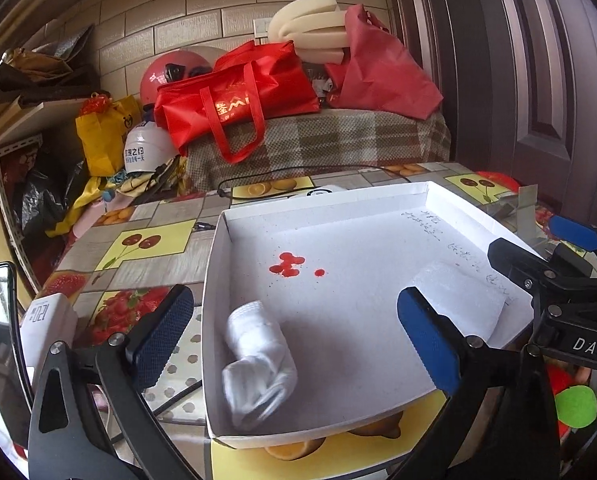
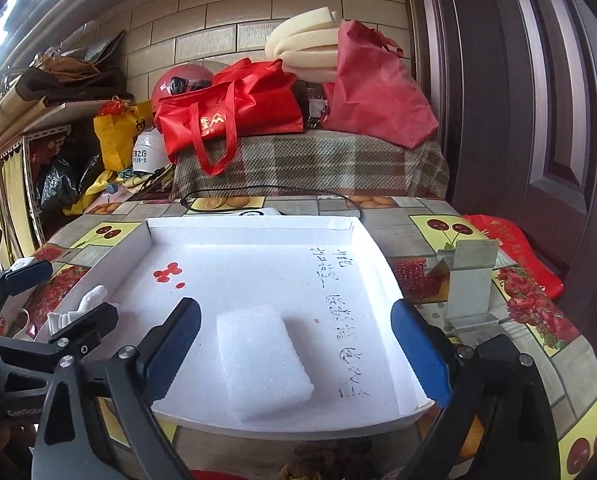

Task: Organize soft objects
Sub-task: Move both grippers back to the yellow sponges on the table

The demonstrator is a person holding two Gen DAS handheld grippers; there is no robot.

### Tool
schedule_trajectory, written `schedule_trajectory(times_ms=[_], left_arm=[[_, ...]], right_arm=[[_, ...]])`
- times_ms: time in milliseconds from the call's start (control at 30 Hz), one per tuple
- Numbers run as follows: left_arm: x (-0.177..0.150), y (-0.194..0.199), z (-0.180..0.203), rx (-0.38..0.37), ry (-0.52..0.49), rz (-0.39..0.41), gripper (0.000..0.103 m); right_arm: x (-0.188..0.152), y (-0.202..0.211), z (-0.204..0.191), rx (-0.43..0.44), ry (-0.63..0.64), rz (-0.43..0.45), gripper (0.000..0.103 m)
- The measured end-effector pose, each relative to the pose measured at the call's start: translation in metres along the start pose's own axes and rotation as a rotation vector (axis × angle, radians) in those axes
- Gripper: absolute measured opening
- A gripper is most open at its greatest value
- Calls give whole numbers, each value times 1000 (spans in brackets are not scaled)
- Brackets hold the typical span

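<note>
While both hand-held grippers, left (image 1: 294,344) and right (image 2: 296,348), gape empty, the shallow white tray (image 1: 322,202) holds a rolled knit sock (image 1: 258,364) and a rectangular foam block (image 2: 264,360), whose pebbly grain only the right view shows.

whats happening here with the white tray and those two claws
A person holds a claw in each hand over a white tray on the table. The left claw is open above a rolled white sock; the right claw is open around a white foam block. Neither is gripped; both lie in the tray.
</note>
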State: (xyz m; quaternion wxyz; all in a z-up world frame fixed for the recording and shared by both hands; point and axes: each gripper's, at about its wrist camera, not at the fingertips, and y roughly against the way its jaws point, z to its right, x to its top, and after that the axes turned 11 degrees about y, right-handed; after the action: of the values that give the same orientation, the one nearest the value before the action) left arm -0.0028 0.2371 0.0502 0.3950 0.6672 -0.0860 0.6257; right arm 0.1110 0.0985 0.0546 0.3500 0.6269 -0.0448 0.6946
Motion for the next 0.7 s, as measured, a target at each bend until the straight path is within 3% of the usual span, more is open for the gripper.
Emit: schedule_trajectory(times_ms=[133, 400, 533, 700], left_arm=[[0, 14, -8, 5, 43, 70, 103], [-6, 40, -21, 8, 113, 118, 103], [-16, 68, -26, -29, 120, 165, 103], [-31, 101, -34, -81, 110, 147, 103]], right_arm=[[1, 10, 2, -28, -6, 52, 103], [-7, 35, 0, -76, -10, 98, 103], [-18, 54, 9, -102, -44, 97, 103], [-30, 79, 18, -92, -41, 87, 103]])
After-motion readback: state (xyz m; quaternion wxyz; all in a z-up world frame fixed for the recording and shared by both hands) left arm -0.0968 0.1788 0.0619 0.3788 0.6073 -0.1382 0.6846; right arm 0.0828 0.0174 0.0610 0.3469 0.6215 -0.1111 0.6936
